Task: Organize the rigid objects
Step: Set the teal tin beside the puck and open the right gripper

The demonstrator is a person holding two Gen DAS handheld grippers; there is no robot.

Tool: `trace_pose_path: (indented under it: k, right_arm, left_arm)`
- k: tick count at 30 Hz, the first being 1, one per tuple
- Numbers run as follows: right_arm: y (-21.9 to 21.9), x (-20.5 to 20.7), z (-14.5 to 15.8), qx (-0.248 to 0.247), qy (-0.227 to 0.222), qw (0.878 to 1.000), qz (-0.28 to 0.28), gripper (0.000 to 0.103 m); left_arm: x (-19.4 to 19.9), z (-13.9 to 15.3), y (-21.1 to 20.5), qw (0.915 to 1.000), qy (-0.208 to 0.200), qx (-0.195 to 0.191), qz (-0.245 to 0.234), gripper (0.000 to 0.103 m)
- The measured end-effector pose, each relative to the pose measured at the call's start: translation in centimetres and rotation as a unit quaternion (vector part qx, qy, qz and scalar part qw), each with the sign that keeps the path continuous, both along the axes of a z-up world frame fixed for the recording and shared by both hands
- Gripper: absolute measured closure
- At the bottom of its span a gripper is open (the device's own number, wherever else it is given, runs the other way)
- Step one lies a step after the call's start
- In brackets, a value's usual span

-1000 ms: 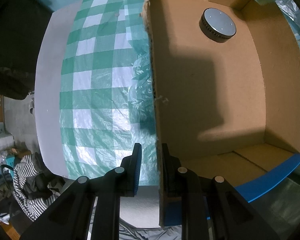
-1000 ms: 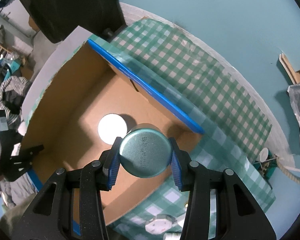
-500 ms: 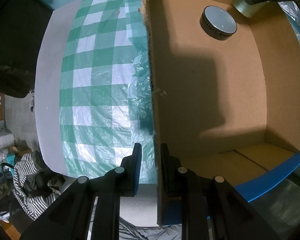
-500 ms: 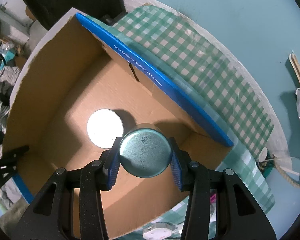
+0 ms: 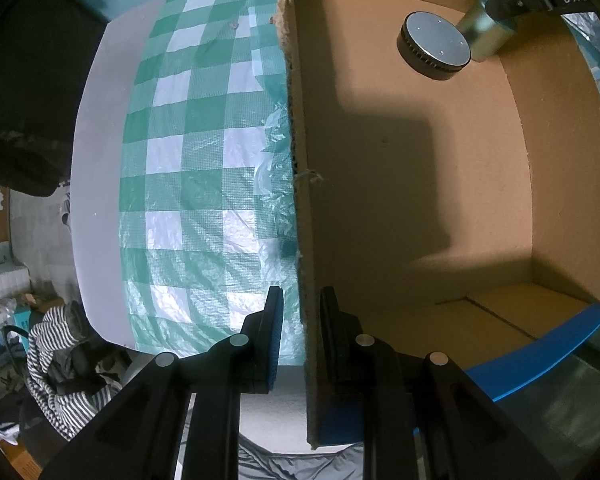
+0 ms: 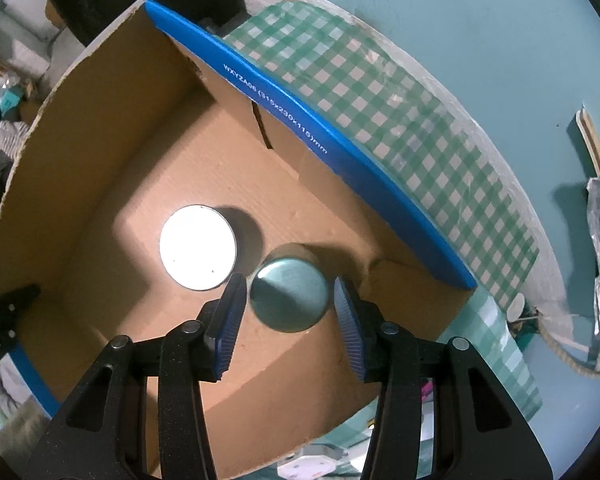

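The left claw (image 5: 300, 332) is seen clamped on the near wall of the cardboard box (image 5: 300, 160), one blue pad outside over the green-checked cloth (image 5: 188, 168), the other inside the box. The wall is pinched between them, upright.

Over to the right wrist view: the right claw (image 6: 290, 310) is pointed down into the box (image 6: 112, 128), and its jaws have just been opening. A teal round tin (image 6: 288, 295) is seen between the blue pads (image 6: 232, 320), with a sliver of gap showing on each side, so the tin is released rather than gripped. It appears to be resting on the box floor, though from straight above this cannot be fully confirmed. Its shadow is cast up and to the right on the cardboard.

Just beside the tin, to its left, a flat silver disc (image 6: 197, 247) is lying on the floor of the box, brightly lit; whether the two touch cannot be told. From the left wrist view the same disc (image 5: 436, 46) is seen with a dark ribbed side, and the tin (image 5: 486, 36) stands right next to it in the far corner.

A blue-edged flap (image 6: 300, 128) with white printed lettering is seen along the box's far side, the checked cloth (image 6: 400, 112) spread on the table beyond it.
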State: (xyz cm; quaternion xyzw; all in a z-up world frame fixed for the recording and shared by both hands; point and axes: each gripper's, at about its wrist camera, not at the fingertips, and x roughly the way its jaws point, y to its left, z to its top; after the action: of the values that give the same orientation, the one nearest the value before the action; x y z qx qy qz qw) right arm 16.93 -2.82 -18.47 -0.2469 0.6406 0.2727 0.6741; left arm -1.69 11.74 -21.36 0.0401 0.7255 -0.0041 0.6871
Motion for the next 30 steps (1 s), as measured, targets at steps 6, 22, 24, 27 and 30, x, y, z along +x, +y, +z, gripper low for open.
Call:
trace_pose_path:
  k: [6,22,24,27,30]
  right_arm:
    - [-0.4,-0.1,0.7,0.011,-0.002,1.000,-0.013,0.052]
    - [-3.0,-2.0,6.5,0.061,-0.030,0.998,-0.016,0.046]
    - [-3.7,-2.3,7.2,0.066,-0.033,0.997,-0.017,0.045]
    - [-4.8,-2.6,8.1,0.071,-0.038,0.997,-0.020,0.045]
    - [-6.1,-2.9,8.7,0.073,-0.043,0.996,-0.025,0.045]
  left_arm:
    - [-0.2,-0.1,-0.2,1.0000,0.001,0.002,-0.002,0.084]
    - [-0.5,0.6,-0.7,0.9999,-0.005,0.006,-0.008,0.084]
    - [-0.5,0.6,-0.8,0.9999,-0.005,0.006,-0.008,0.084]
    - [-0.5,0.7,-0.8,0.9999,-0.006,0.007,-0.007,0.084]
    - [-0.4,0.7,-0.9,0.9999,-0.007,0.008,-0.008,0.084]
